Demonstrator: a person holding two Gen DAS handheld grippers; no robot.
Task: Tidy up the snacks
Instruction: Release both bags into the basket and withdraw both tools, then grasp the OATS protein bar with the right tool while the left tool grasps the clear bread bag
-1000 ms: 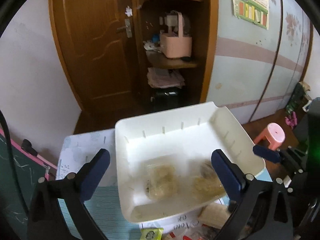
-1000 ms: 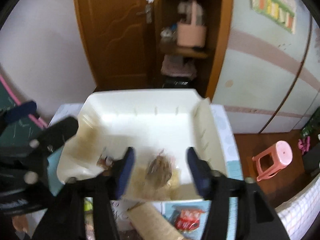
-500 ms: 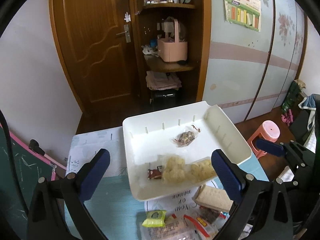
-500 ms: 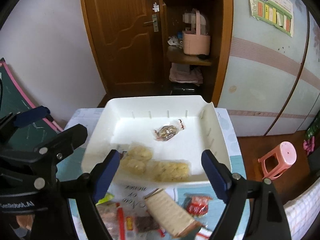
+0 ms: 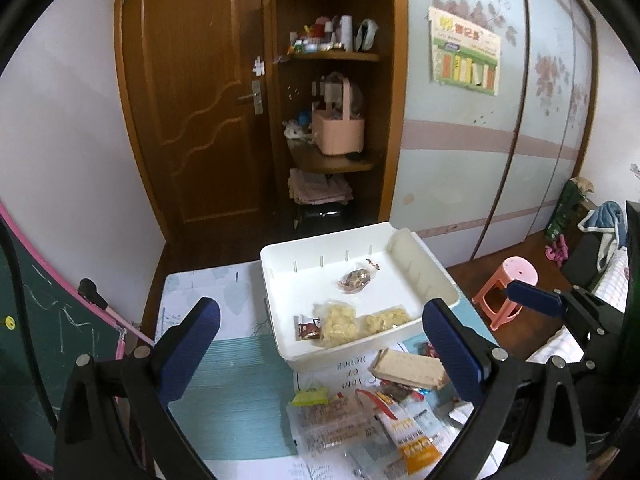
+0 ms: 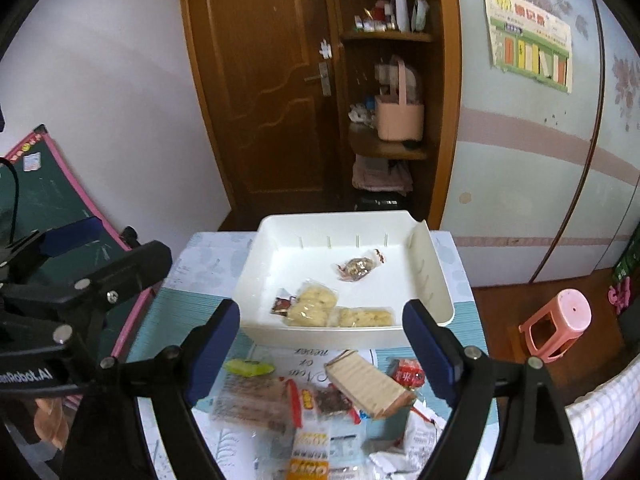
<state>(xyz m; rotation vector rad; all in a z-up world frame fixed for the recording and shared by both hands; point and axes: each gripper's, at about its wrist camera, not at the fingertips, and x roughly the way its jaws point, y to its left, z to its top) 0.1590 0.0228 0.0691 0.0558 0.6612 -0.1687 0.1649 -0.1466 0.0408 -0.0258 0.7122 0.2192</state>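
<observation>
At nine o'clock in the right wrist view, a green chalkboard (image 6: 44,200) with a pink frame leans against the wall. Just right of it, the left gripper (image 5: 320,348) has its blue-padded jaws spread wide with nothing between the pads; it hangs in the air above the table (image 5: 236,392).

In the centre sits the white tray (image 6: 430,268), resting on the table toward twelve o'clock from the loose pile. Inside it, a small clear packet of dark nuts (image 6: 357,268) lies toward the tray's one o'clock corner, apart from the others. Along the near wall at six o'clock, two yellow snack bags (image 6: 340,312) lie side by side and touching, with a little red packet (image 6: 282,305) just beside them at nine o'clock.

The right gripper (image 6: 320,354) is also wide open and empty-handed, hovering over the unsorted snacks. Below the tray, at six o'clock, these lie scattered: a lime-green sachet (image 6: 250,368), a tan wafer pack (image 6: 368,388) tilted across the heap, a red wrapper (image 6: 409,372) at its three o'clock side, and several clear and orange packets overlapping.

At three o'clock, a pink stool (image 6: 558,324) stands on the floor, well apart from the table.
</observation>
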